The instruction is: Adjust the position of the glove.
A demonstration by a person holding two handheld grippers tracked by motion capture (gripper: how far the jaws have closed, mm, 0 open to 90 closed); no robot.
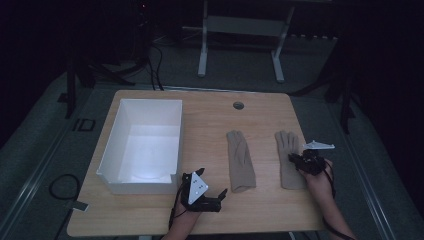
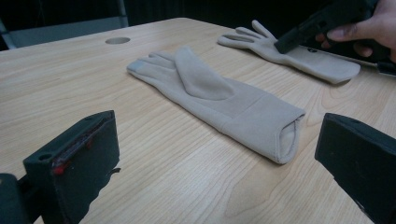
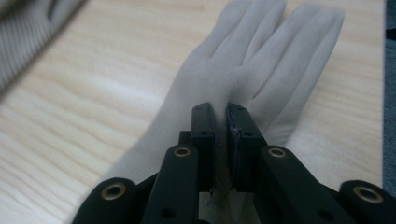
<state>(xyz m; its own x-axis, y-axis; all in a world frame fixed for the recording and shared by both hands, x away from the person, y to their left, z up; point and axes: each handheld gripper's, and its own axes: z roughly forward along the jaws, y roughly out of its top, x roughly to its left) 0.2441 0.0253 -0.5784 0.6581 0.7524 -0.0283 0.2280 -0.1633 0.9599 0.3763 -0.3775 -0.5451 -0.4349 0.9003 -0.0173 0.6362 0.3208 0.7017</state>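
Note:
Two beige gloves lie flat on the wooden table (image 1: 210, 120). The left glove (image 1: 240, 160) (image 2: 219, 100) has its cuff towards me and its thumb folded over the palm. My left gripper (image 1: 213, 181) (image 2: 217, 135) stands open just short of that cuff, level with the table, with nothing between its jaws. The right glove (image 1: 286, 145) (image 2: 299, 56) (image 3: 261, 60) lies near the table's right edge. My right gripper (image 1: 295, 159) (image 3: 220, 109) (image 2: 299, 35) bears down on its palm, shut on a pinched fold of the fabric.
A white open box (image 1: 142, 187) stands on the left half of the table, close to my left gripper. A round cable hole (image 1: 238, 105) (image 2: 117, 40) sits near the far edge. A desk frame stands on the floor beyond the table.

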